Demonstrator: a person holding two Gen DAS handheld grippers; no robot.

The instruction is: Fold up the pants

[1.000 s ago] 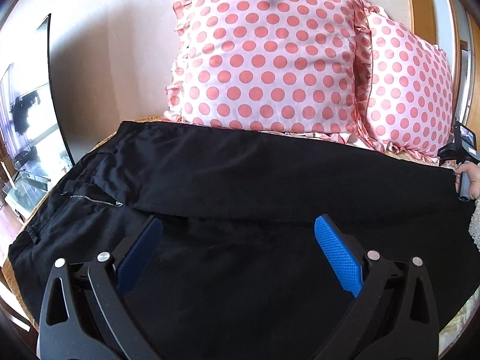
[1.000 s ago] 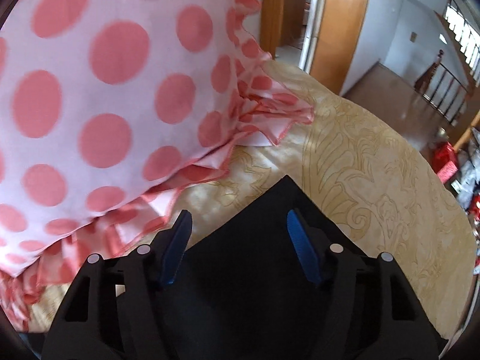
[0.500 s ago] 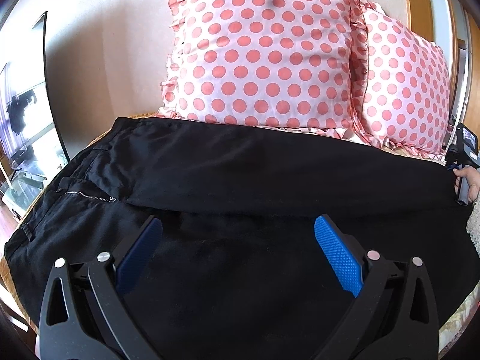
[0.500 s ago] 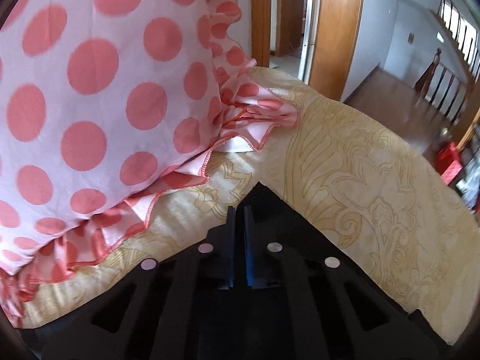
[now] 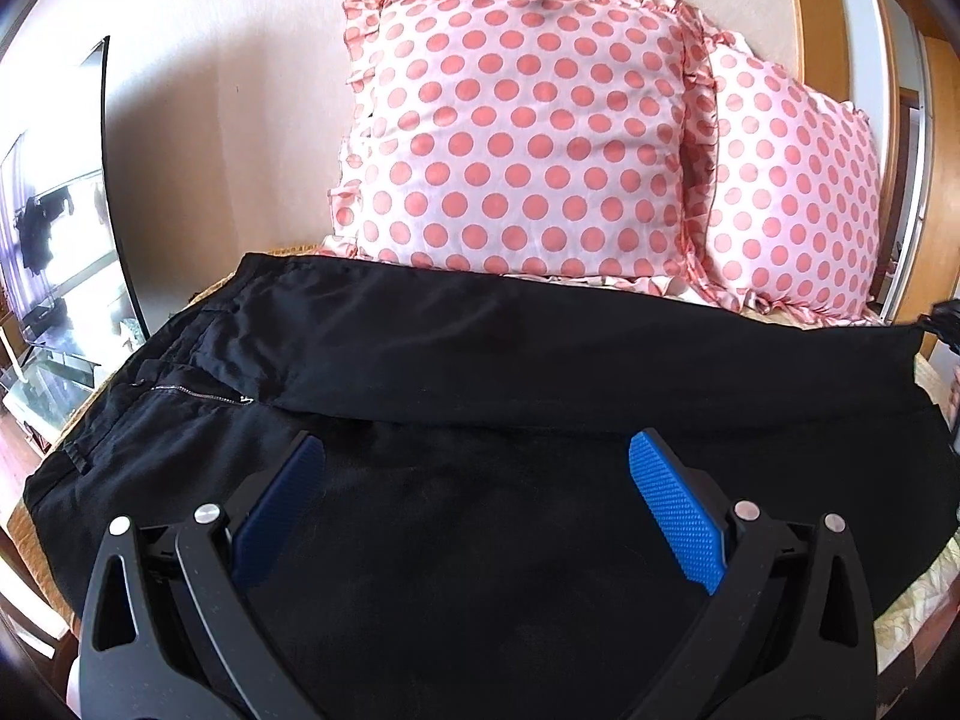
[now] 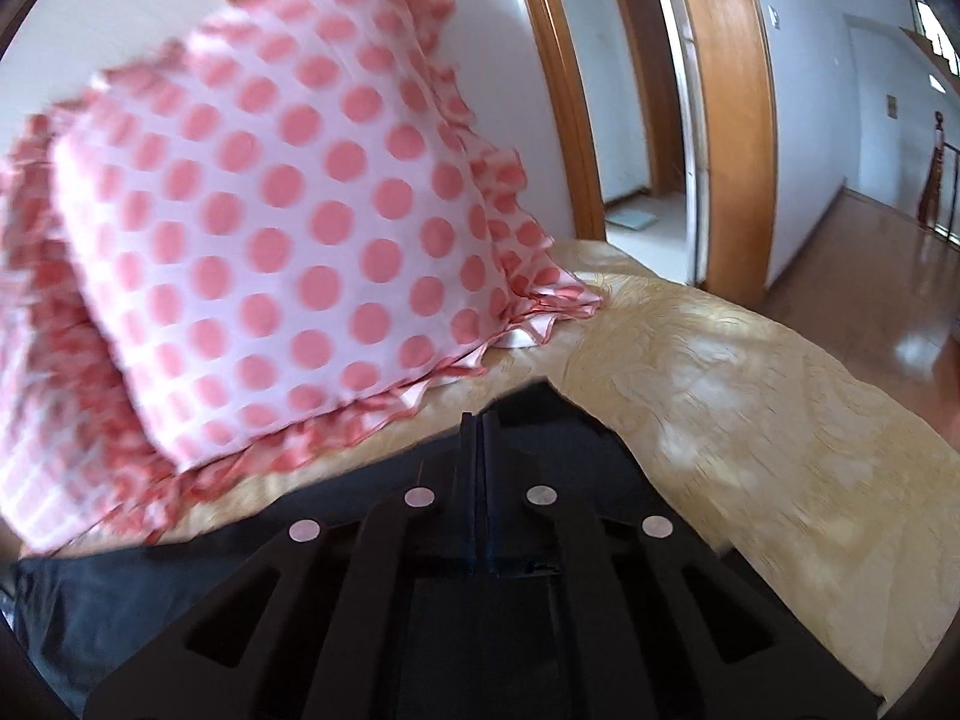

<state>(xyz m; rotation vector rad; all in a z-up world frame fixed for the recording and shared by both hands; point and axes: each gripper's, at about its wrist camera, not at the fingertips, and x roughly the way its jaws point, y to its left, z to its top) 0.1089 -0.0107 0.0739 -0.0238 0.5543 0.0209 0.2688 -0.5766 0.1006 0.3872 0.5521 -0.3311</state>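
Black pants (image 5: 480, 360) lie spread across the bed, waistband and zipper (image 5: 192, 393) at the left, leg ends at the right. My left gripper (image 5: 477, 486) is open, its blue pads hovering over the near leg. My right gripper (image 6: 480, 438) is shut on the far leg's hem corner (image 6: 534, 399), lifting it slightly; it also shows at the right edge of the left wrist view (image 5: 945, 321).
Two pink polka-dot pillows (image 5: 522, 138) (image 6: 270, 276) lean against the wall behind the pants. The yellow patterned bedspread (image 6: 750, 420) runs to the bed edge on the right. A TV screen (image 5: 54, 228) stands at the left, a doorway (image 6: 660, 120) beyond the bed.
My right gripper closed on the pants hem corner and has pulled back and up with it. The left gripper stayed open and rose a little.
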